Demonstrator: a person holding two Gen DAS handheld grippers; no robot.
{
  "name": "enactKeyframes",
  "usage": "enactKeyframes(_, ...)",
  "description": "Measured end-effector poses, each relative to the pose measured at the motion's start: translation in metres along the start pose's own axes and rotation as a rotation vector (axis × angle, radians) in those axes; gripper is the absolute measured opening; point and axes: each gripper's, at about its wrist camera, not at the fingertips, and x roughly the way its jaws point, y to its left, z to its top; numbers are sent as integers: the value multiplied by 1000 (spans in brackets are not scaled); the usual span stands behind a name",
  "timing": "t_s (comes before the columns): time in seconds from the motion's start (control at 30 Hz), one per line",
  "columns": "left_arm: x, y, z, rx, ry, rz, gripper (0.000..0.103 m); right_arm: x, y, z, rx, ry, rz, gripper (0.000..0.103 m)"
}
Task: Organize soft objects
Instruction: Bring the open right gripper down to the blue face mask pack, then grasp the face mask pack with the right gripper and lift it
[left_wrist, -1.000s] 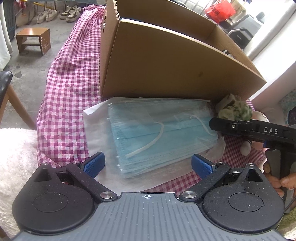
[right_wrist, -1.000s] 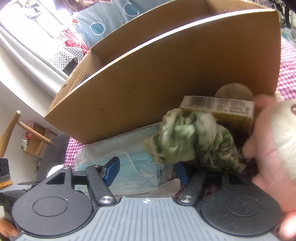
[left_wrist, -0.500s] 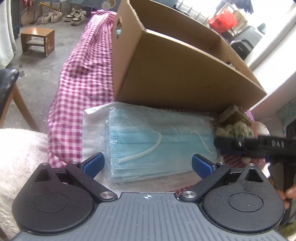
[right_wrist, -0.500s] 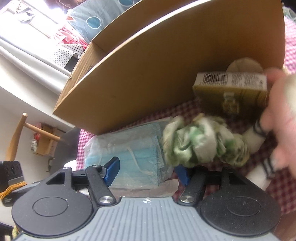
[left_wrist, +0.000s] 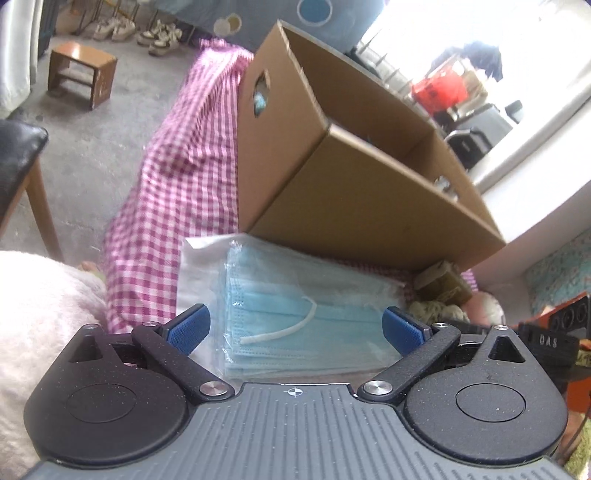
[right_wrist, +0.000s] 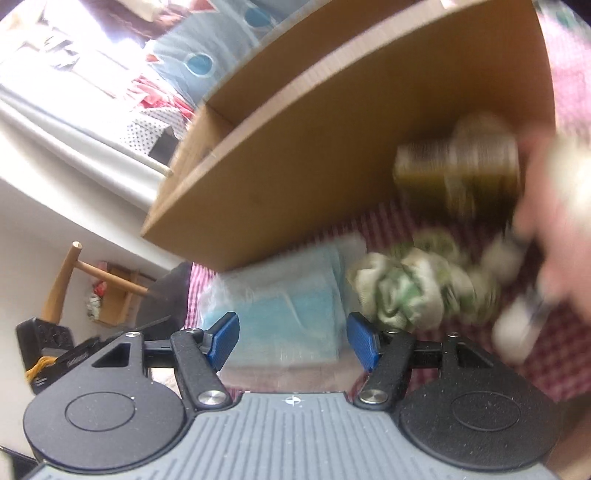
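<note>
A clear bag of light blue face masks (left_wrist: 295, 314) lies flat on the pink checked cloth in front of a brown cardboard box (left_wrist: 369, 206). My left gripper (left_wrist: 295, 328) is open above the bag's near part, its blue pads wide apart and off it. In the right wrist view the mask bag (right_wrist: 288, 314) shows between the spread fingers of my right gripper (right_wrist: 291, 339), which is open and holds nothing. A crumpled green and white cloth (right_wrist: 417, 291) lies just right of its right pad. The same cloth (left_wrist: 436, 310) peeks out beside the box.
A small olive carton (right_wrist: 458, 177) leans at the box wall, with a pink plush toy (right_wrist: 554, 206) blurred at the right. The checked cloth (left_wrist: 166, 206) drapes off the left table edge toward a wooden stool (left_wrist: 81, 74). A fluffy white fabric (left_wrist: 40, 325) lies near left.
Both views have drawn back and swung: the box's left end with its hand hole now shows. The green cloth has slid from over the right gripper's pad to its right side.
</note>
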Motion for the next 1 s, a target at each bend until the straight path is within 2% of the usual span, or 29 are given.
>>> enactKeyframes(0.13,-15,-8,-8,0,-28,-26,101,-6,17,22,-99,-39,1,68)
enactKeyframes(0.27,-14,-14,-17,-15,11,-83,100,10,32,46,-210,-18,-14,68)
enactKeyframes(0.43,3,-20,-31,-59,89,-158,98,56,53,63,-387,75,-93,67)
enactKeyframes(0.53,18,-15,-35,-125,142,-204,95,84,55,63,-426,174,-96,67)
enactKeyframes(0.67,30,-10,-40,-163,168,-212,95,101,56,53,-486,221,-135,69)
enactKeyframes(0.77,34,-9,-44,-164,178,-210,95,101,58,49,-491,248,-139,70)
enactKeyframes(1.0,35,-8,-46,-148,163,-214,92,92,52,44,-387,319,-78,70)
